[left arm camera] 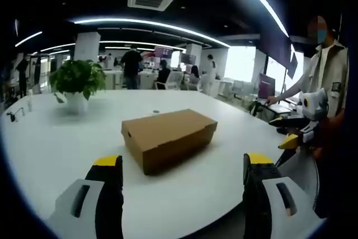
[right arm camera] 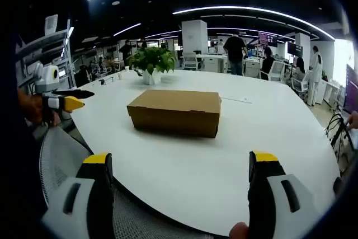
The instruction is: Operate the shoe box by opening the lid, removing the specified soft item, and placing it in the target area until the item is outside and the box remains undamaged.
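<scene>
the brown shoe box (left arm camera: 169,137) sits lid-down-shut near the middle of the round white table (left arm camera: 50,149), with bare tabletop on every side of it and the table's curved near edge between it and both tools. in the left gripper view the left gripper (left arm camera: 182,163) hangs over that near edge with its jaws wide apart and nothing between them; the right gripper (right arm camera: 182,160) hangs likewise in its own view, wide and empty, short of the box. a potted plant (right arm camera: 151,62) stands well behind the box near the far rim. the box's contents are hidden under the closed lid. people and desks in the background are too small to make out.
</scene>
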`<state>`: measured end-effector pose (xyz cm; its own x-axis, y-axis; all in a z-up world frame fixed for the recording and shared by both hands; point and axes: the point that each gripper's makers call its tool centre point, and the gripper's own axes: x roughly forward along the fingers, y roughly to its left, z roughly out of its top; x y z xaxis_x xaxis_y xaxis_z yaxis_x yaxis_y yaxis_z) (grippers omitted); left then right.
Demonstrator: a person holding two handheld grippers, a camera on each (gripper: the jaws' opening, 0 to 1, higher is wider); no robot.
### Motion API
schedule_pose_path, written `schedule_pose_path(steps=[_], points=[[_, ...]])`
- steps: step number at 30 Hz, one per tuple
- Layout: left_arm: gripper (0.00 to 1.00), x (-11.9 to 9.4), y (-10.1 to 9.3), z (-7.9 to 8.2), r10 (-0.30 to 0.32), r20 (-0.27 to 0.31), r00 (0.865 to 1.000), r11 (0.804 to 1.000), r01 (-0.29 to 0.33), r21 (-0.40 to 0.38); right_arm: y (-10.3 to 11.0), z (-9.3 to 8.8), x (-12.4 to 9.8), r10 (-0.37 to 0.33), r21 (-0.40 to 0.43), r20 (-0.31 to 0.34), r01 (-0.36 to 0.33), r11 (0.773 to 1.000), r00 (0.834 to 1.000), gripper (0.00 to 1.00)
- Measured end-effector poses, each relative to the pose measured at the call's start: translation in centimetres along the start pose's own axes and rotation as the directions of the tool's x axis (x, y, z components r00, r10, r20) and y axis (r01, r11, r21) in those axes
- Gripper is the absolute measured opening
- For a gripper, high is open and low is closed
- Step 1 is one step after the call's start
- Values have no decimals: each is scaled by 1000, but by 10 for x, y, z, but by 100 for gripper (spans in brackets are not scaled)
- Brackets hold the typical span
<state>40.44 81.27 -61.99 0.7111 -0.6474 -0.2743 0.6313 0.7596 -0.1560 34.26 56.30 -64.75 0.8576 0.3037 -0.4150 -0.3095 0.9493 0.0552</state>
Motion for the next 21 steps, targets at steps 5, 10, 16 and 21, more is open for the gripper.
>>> schedule_pose_path(steps=[5, 10, 16, 21], points=[[91, 0, 0, 0, 0, -5, 1000, 1000, 0, 0, 0, 0, 0, 0, 0, 0, 0, 1000, 1000, 96], [90, 1, 0, 0, -2, -4, 1000, 1000, 2, 0, 0, 0, 1, 0, 1, 0, 0, 1000, 1000, 96], [90, 1, 1, -1, -2, -5, 1000, 1000, 2, -2, 0, 0, 2, 3, 1, -3, -3, 1000, 1000, 96], [90, 1, 2, -2, -1, -10, 1000, 1000, 1, -4, 1, -1, 2, 6, -2, -8, -6, 1000, 1000, 94]])
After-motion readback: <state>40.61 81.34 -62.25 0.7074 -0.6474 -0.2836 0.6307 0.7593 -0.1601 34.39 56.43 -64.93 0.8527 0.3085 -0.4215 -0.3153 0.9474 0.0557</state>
